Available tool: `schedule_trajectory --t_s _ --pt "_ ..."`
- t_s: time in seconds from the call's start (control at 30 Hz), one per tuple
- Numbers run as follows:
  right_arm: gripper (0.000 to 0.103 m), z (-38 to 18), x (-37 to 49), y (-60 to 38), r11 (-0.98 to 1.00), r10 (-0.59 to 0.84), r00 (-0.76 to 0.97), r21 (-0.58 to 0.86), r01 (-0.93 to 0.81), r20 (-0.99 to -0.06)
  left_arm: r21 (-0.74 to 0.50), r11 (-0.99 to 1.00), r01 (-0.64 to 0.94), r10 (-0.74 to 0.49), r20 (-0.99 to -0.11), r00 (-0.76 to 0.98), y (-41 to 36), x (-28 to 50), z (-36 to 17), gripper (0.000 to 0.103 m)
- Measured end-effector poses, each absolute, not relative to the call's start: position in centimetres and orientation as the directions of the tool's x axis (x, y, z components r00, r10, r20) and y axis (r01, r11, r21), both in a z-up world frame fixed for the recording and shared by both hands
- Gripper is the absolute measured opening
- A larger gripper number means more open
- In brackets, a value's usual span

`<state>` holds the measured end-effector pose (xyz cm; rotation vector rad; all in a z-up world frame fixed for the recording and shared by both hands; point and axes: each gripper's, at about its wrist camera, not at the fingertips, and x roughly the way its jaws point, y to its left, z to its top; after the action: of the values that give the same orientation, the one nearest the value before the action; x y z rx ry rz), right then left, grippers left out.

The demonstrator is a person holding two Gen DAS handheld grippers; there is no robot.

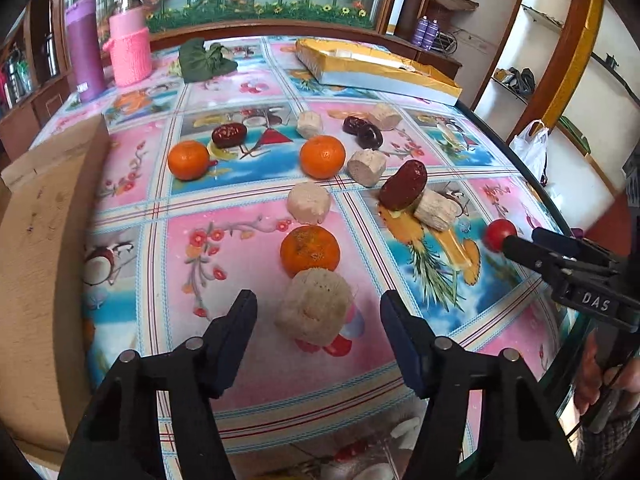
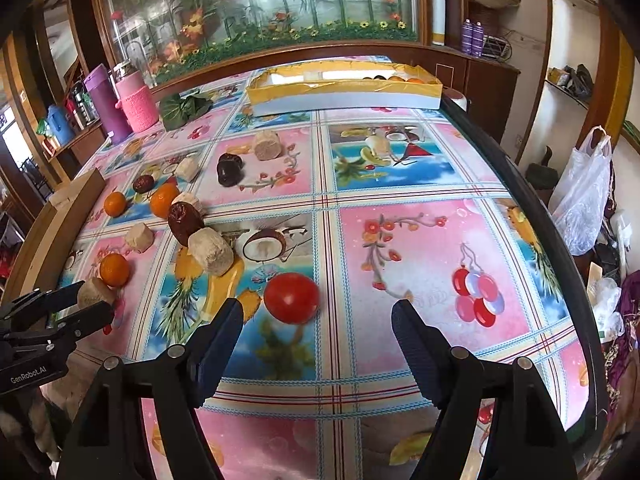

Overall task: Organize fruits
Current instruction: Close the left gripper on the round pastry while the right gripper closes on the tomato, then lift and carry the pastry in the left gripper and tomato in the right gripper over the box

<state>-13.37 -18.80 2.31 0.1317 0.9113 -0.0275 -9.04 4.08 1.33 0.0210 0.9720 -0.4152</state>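
Right wrist: tomato (image 2: 291,298) between gripper (image 2: 318,316) fingers

A desk (image 2: 420,184) under a glossy cloth printed with pink and blue fruit squares filled the room's middle. Beyond its far edge stood a wood-framed glass panel (image 2: 260,4) painted with bamboo and flowers, brightly backlit. White wall shelves (image 1: 540,40) with brown trim lined the right side.
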Motion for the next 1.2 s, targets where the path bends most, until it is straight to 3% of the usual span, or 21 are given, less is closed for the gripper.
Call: schedule_trajectory --t_s 0.23,0.3,0.33,0.37,0.43,0.73,1.03,1.2 --pt "0.064 1.0 -11.6 -17.9 0.995 0.058 0.559 0.092 0.034 -0.827 -0.143 0.925 0.352 -0.311 -0.815 0.489 3.6 -8.8 1.2 0.063" --pt "0.059 1.0 -11.4 -17.7 0.997 0.046 0.556 0.076 0.031 -0.83 -0.124 0.928 0.35 -0.296 -0.816 0.496 3.3 -8.9 1.2 0.055" --pt "0.053 1.1 -11.3 -17.7 0.997 0.041 0.557 0.071 0.033 -0.83 -0.109 0.932 0.344 -0.282 -0.816 0.505 3.3 -8.9 1.2 0.041" --pt "0.05 1.1 -11.3 -17.7 0.997 0.035 0.557 0.065 0.034 -0.83 -0.099 0.934 0.343 -0.274 -0.815 0.511 3.2 -9.0 1.2 0.036" --pt "0.035 1.1 -11.3 -17.7 0.998 0.028 0.56 0.058 0.036 -0.828 -0.104 0.934 0.343 -0.278 -0.814 0.51 3.3 -9.0 1.3 0.036" --pt "0.035 3.2 -13.4 -16.7 0.995 0.068 0.606 0.1 0.019 -0.793 -0.2 0.921 0.334 -0.364 -0.747 0.556 5.7 -11.3 4.8 0.036" --pt "0.035 9.4 -17.2 -12.5 0.988 0.154 0.702 0.112 -0.106 -0.696 -0.296 0.877 0.379 -0.48 -0.588 0.651 9.7 -16.3 12.8 0.036" --pt "0.035 14.3 -18.5 -9.9 0.972 0.232 0.746 0.117 -0.204 -0.624 -0.31 0.88 0.359 -0.474 -0.549 0.688 13.6 -16.9 16.9 0.036"
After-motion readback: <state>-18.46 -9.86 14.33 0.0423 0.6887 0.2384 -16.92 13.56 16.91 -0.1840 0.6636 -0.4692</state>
